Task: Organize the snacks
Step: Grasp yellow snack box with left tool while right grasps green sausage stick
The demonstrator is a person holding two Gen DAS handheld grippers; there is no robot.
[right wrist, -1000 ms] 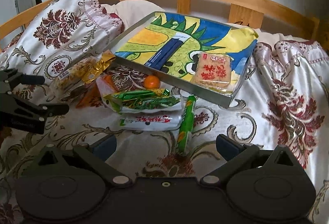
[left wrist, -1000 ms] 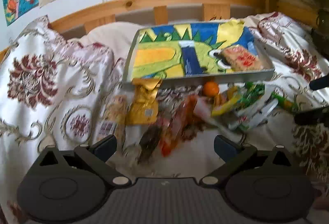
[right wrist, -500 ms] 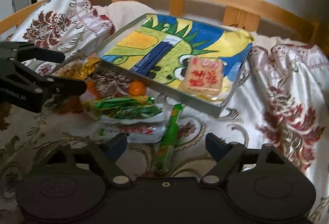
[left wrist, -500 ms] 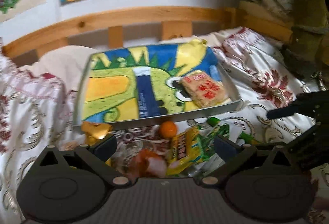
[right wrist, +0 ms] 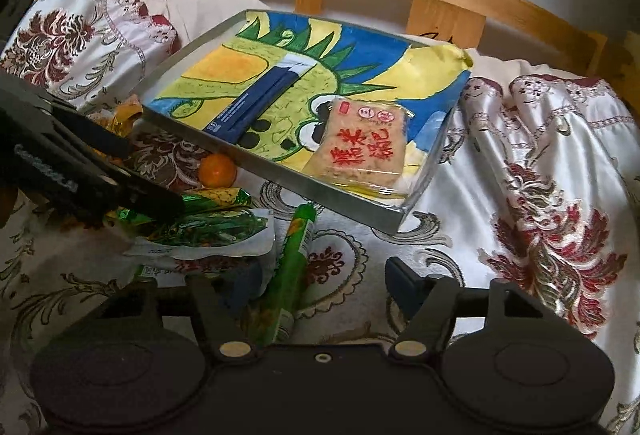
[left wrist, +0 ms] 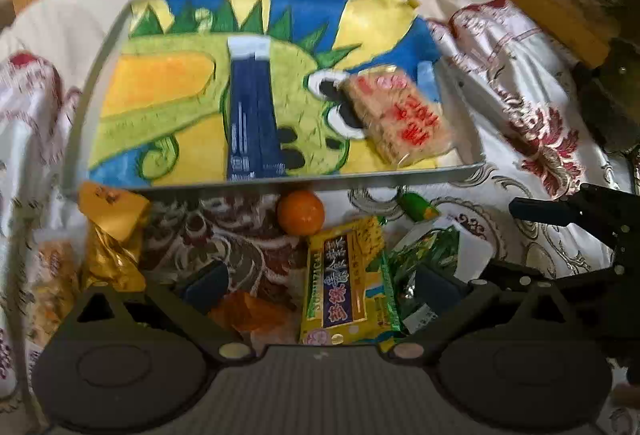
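Now right hand-held gripper (right wrist: 320,281) closing around slim green snack stick (right wrist: 290,267), left hand-held gripper (left wrist: 320,283) spread

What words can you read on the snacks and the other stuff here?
"糯米锅巴" in red: rice cracker pack in the tray.
"SONGYUAN": side of the yellow snack bag; its big characters are too blurred.
White lettering on the left claw: too blurred.
White print on the blue box: too small.
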